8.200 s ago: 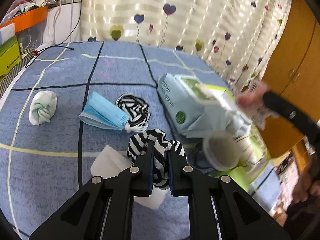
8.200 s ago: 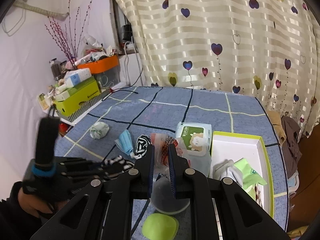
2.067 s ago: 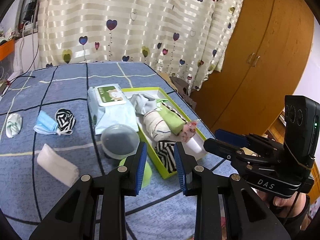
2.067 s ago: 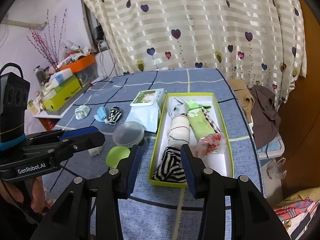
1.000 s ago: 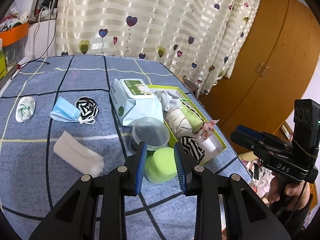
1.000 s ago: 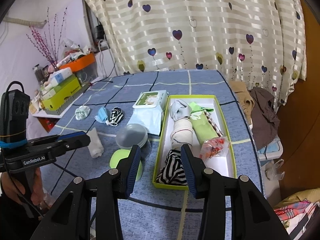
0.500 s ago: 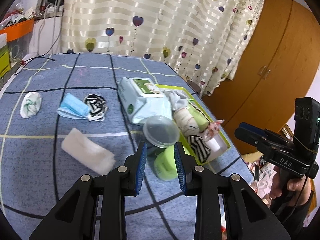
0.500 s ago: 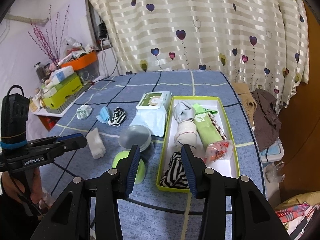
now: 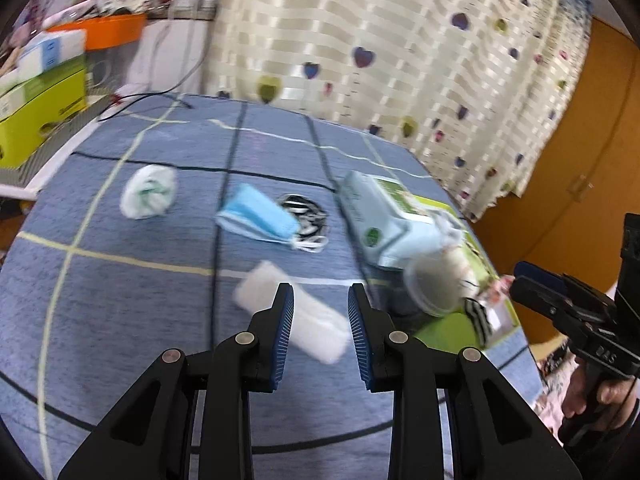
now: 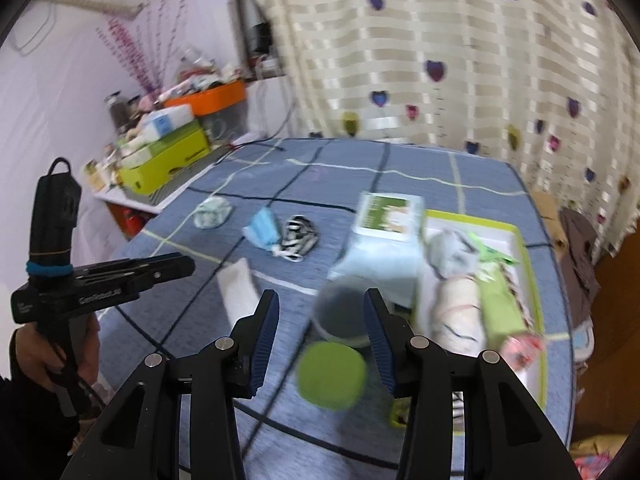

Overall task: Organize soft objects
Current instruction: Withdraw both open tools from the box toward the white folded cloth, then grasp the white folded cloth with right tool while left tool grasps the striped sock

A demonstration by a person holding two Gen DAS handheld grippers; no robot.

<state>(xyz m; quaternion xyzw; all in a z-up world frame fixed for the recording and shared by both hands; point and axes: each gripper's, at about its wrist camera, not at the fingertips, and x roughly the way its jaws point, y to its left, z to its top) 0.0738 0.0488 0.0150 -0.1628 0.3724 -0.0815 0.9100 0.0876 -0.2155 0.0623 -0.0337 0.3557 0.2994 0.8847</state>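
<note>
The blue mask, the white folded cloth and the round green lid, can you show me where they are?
blue mask (image 9: 256,216), left wrist view, middle of its pleated front.
white folded cloth (image 9: 260,292), left wrist view, its far end.
round green lid (image 10: 331,374), right wrist view, centre of its top.

Left gripper (image 9: 320,296) held low over the table, jaws parted, blue-padded fingers (image 9: 283,330) empty, pointing toward the far edge. Right gripper (image 10: 319,305) likewise spread wide, nothing between its fingers (image 10: 378,336), aimed across the table from the near edge. Left hand (image 10: 38,354) wrapped around its black handle at the table's left edge; right hand (image 9: 598,394) gripping its handle off the right edge.
</note>
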